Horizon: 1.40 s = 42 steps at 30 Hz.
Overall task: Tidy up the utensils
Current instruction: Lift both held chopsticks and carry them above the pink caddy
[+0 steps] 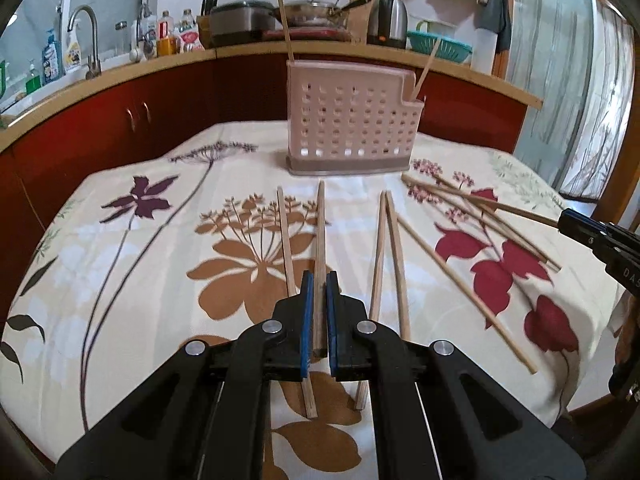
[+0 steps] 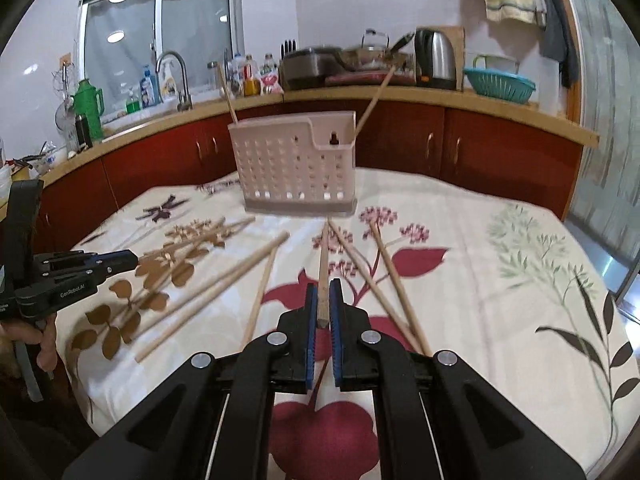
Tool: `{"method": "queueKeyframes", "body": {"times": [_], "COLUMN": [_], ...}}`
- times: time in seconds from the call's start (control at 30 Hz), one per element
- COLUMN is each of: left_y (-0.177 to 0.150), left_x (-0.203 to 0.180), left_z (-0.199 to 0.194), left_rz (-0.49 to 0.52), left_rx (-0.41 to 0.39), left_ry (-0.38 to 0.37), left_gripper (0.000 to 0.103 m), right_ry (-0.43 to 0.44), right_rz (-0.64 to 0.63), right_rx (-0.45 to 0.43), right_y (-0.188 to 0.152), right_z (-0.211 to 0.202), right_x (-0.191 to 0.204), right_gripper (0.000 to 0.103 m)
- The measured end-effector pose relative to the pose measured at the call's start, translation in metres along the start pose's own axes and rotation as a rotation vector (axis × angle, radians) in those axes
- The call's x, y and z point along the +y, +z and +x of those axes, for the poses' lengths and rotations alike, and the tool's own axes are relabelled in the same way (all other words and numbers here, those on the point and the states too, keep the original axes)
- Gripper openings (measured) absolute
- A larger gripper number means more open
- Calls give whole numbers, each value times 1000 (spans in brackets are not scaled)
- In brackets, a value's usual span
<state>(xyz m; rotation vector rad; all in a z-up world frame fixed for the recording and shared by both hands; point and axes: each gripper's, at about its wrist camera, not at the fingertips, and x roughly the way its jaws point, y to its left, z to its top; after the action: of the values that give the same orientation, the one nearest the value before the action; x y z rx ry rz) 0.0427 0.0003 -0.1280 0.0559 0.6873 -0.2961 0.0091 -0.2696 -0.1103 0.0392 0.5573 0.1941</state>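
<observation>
A pink perforated utensil holder (image 1: 352,128) stands at the far middle of the floral-clothed table, with two chopsticks upright in it; it also shows in the right wrist view (image 2: 294,168). My left gripper (image 1: 319,280) is shut on a wooden chopstick (image 1: 319,240) that points toward the holder. My right gripper (image 2: 323,290) is shut on another chopstick (image 2: 323,264), also pointing at the holder. Several loose chopsticks (image 1: 440,256) lie on the cloth between the grippers and to the right (image 2: 224,280).
The floral tablecloth (image 1: 140,260) covers the table. Behind it runs a red cabinet counter (image 1: 168,100) with a sink tap, bottles, a cooker, a wok, a kettle (image 1: 387,20) and a teal colander (image 2: 500,80). The other gripper shows at each view's edge (image 2: 80,272).
</observation>
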Motion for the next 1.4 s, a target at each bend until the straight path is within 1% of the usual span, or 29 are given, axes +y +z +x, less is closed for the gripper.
{"method": "queueKeyframes", "body": {"times": [0.43,0.7,0.97,1.4], "left_y": [30,47,61,93], "left_x": [4,2,5,11], "left_z": [-48,-74,-78,-62], "left_rz": [-27,-21,-26,-18], "left_rx": [-155,-233,-258,-302], "left_ry": [-8,-23,-43,-30], "left_gripper": [7,7,7,7], "right_ry": [6,22,39,49], "right_rz": [-6,-5,-6,-7], "right_rx": [-153,-212,-228,-281], "right_y": [37,53,65,100], "right_z": [-41,-54,-48,-19], "right_x": [5,5,5,2], "right_gripper": [7,7,7,7]}}
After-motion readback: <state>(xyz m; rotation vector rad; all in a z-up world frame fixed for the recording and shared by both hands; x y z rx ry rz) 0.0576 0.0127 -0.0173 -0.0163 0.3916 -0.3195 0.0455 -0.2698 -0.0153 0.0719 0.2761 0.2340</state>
